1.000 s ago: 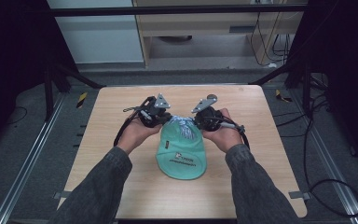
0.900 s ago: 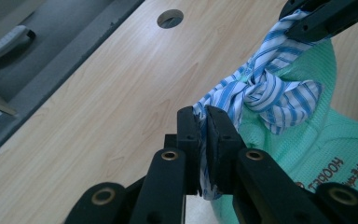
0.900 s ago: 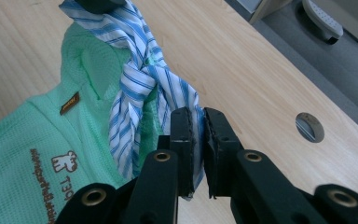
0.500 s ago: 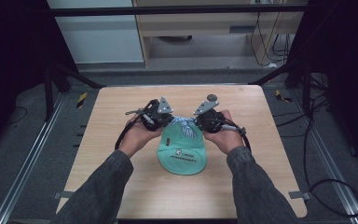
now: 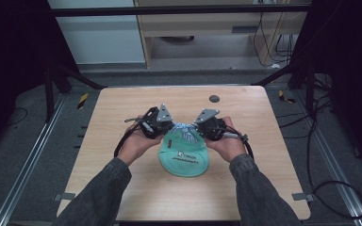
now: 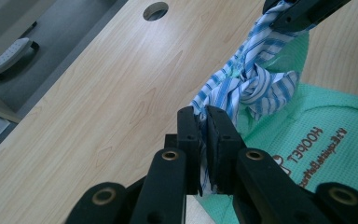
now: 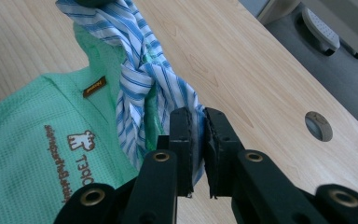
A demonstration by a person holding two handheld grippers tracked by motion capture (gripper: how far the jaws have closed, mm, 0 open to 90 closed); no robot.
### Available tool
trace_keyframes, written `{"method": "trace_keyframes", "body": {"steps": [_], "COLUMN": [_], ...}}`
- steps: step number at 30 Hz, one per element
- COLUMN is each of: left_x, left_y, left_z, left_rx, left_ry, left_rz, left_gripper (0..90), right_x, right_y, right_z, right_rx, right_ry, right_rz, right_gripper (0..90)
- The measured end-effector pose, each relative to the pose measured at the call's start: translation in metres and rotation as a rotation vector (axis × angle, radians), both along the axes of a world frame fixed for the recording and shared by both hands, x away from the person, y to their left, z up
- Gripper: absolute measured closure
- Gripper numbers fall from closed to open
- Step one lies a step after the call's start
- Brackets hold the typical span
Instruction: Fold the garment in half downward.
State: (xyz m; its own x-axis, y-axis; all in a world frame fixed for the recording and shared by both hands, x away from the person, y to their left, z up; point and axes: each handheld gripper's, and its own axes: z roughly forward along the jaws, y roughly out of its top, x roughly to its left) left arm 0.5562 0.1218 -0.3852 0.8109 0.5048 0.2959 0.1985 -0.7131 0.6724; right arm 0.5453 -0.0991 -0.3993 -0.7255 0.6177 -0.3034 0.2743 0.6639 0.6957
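In the high view, a green bag (image 5: 185,157) is seen at the frame's centre on the table (image 5: 122,188), its striped drawstring (image 5: 183,127) stretched between the left gripper (image 5: 166,127) and the right gripper (image 5: 199,128); a knot appears to be being tightened. In the left gripper view, one cord end is clamped between closed jaws, the knot (image 6: 254,88) at upper right. In the right gripper view, the other end is likewise pinched. An even outward pull is probably called for next. The bag's contents are hidden.
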Motion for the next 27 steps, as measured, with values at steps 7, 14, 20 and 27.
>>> {"method": "trace_keyframes", "body": {"steps": [7,14,20,27], "left_x": [-0.009,-0.013,-0.019,-0.025], "left_y": [0.005,0.007,0.008,0.009], "left_z": [-0.004,-0.010,-0.013,-0.018], "left_rx": [-0.011,-0.011,-0.019,-0.015], "left_ry": [0.012,0.022,0.020,0.023], "left_rz": [-0.012,-0.014,-0.019,-0.027], "left_gripper": [85.0,85.0,85.0,85.0], "right_x": [-0.010,-0.015,-0.017,-0.023], "right_y": [0.001,0.003,0.003,0.003], "right_z": [-0.001,-0.008,-0.011,-0.017], "right_rx": [-0.002,-0.006,-0.004,-0.002], "right_ry": [-0.006,0.002,0.004,0.012], "right_rz": [0.017,0.030,0.031,0.039], "right_gripper": [82.2,82.3,82.1,82.0]}}
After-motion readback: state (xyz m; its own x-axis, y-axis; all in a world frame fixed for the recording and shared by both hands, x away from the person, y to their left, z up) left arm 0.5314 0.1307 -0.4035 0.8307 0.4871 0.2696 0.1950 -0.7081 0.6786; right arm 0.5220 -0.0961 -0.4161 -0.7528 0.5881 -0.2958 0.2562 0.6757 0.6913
